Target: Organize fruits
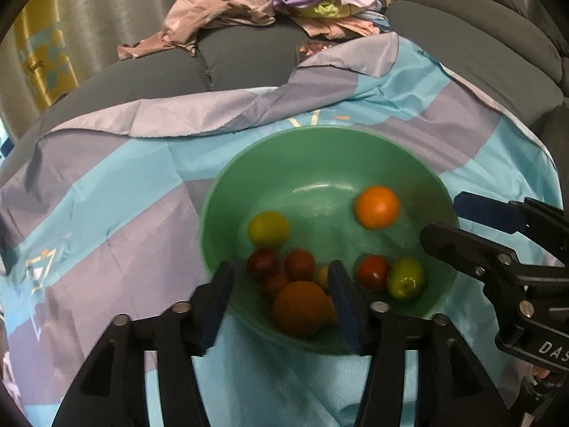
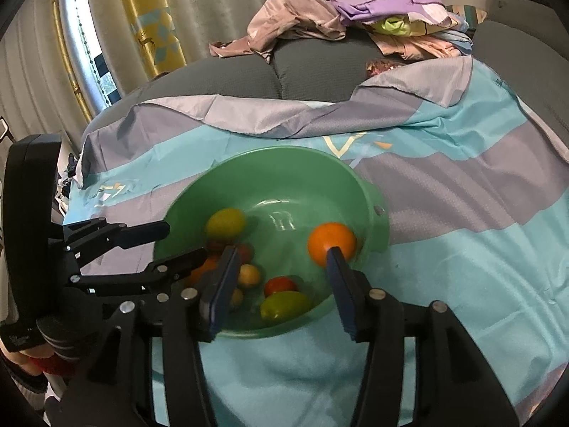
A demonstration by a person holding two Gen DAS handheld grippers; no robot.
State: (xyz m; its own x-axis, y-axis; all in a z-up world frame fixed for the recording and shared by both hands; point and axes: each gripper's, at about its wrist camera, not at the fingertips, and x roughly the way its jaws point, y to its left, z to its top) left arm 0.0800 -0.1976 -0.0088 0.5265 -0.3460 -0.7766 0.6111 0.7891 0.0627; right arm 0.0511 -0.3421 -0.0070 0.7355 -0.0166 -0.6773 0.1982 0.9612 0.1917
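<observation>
Left wrist view: my left gripper (image 1: 281, 295), wide and empty, hovers directly above the orange (image 1: 300, 307) in the bowl (image 1: 320, 149).

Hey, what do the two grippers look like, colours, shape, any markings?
Both match: the left gripper and right gripper are black angular linkage frames with silver rivet pins, each ending in two flat dark-blue pads. The right gripper's body, seen from the left camera, carries white letters that start "DAS" and are cut off by the picture's edge. No cables show.
</observation>
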